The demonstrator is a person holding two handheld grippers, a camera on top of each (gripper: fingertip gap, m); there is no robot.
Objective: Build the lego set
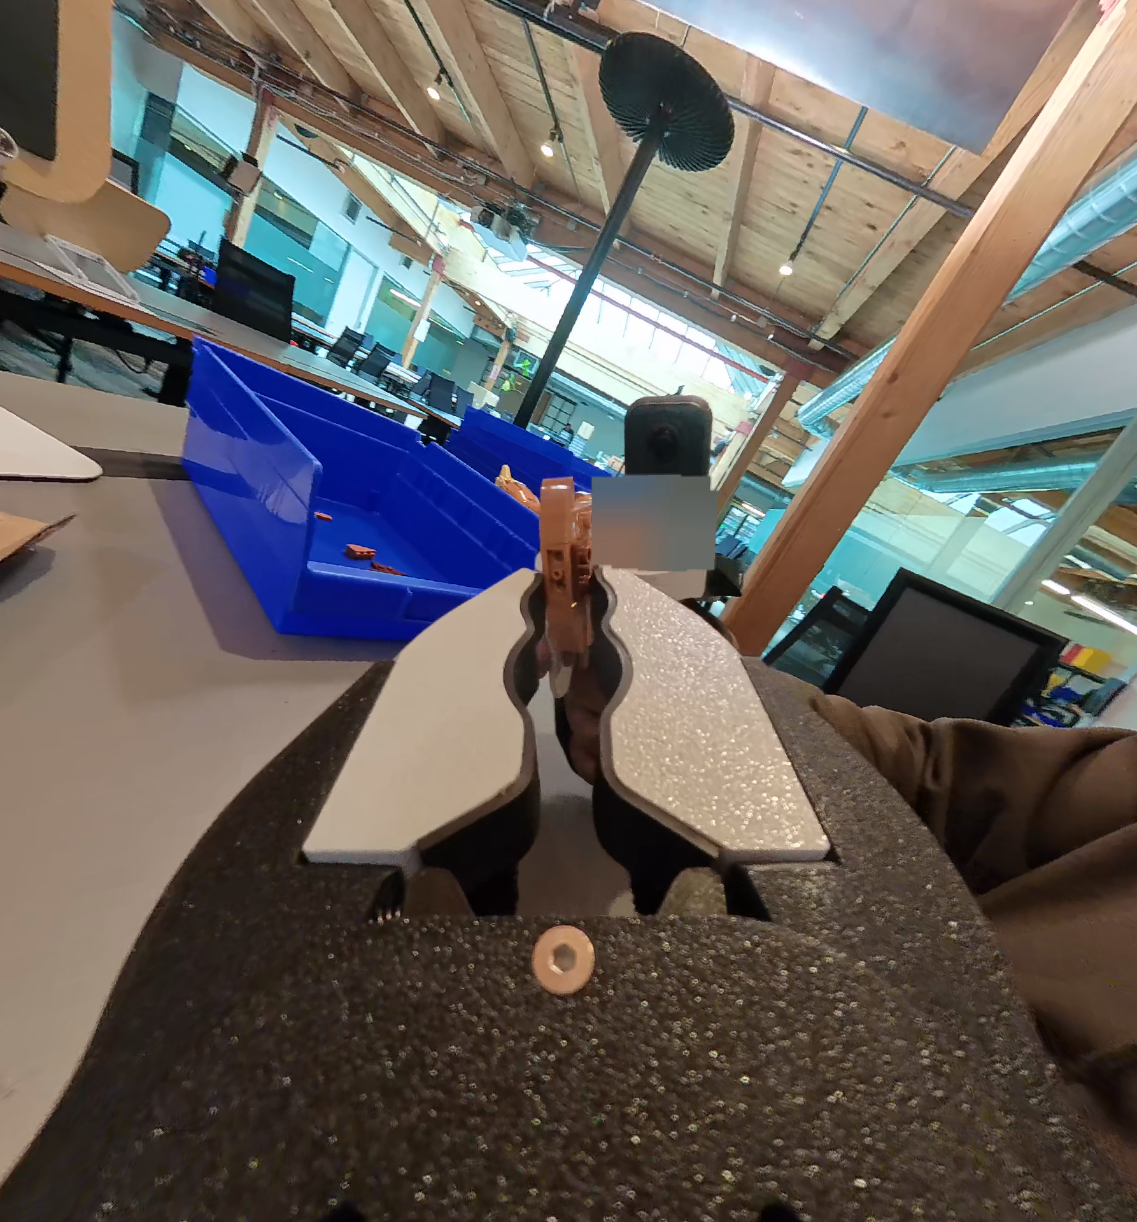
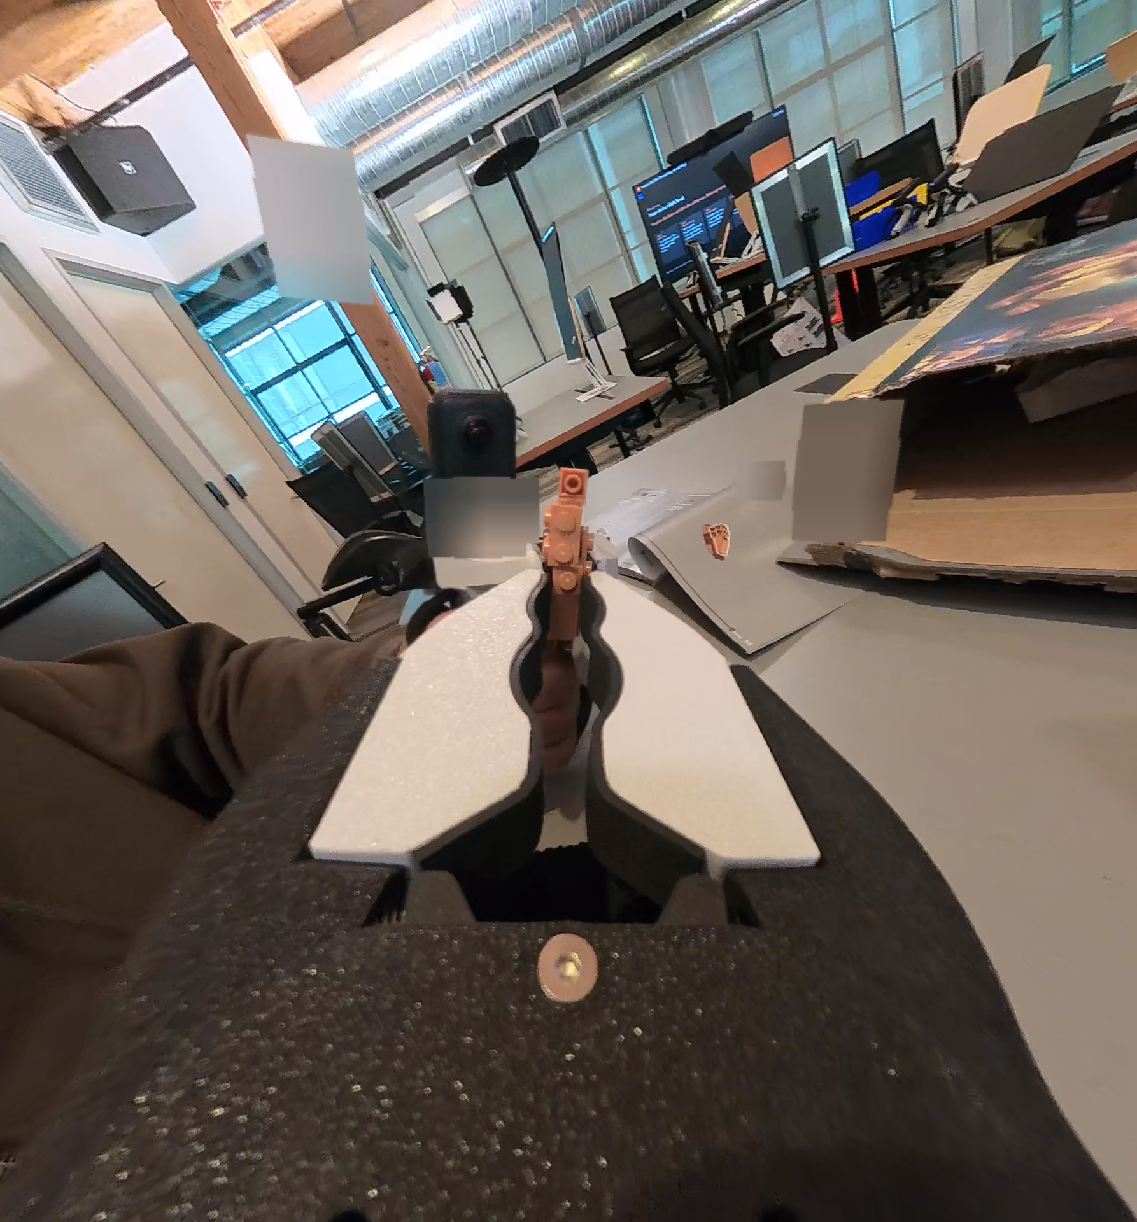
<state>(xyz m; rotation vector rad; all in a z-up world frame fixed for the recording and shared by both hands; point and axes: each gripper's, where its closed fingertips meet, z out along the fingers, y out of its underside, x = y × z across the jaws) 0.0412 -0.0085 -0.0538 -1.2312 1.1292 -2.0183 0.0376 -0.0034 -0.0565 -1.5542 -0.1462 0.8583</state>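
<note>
The open booklet [image 2: 738, 582] lying on the grey tabletop [image 2: 949, 760] carries print too small to make out, and the torn cardboard box [image 2: 1029, 502] has a colourful printed lid; none of that gets repeated here.

The left tool [image 1: 566, 582] is closed on a brown brick assembly [image 1: 560, 529], both pads pressing its sides, and the piece sticks up past the fingertips. The right tool [image 2: 566, 582] is closed on an orange-brown brick piece [image 2: 566, 529] with round studs facing the camera, clamped the same way and also raised off the tabletop.

Only the left wrist view shows the blue bin [image 1: 354, 502], which sits on the tabletop beside the tool with a few loose brown bricks [image 1: 361, 551] on its floor. Only the right wrist view shows the booklet, a small brown brick cluster [image 2: 718, 541] resting on it, and the box beyond. Each view shows a small black camera [image 1: 666, 440] standing just behind the held piece, and a brown sleeve [image 2: 123, 727] at the edge.
</note>
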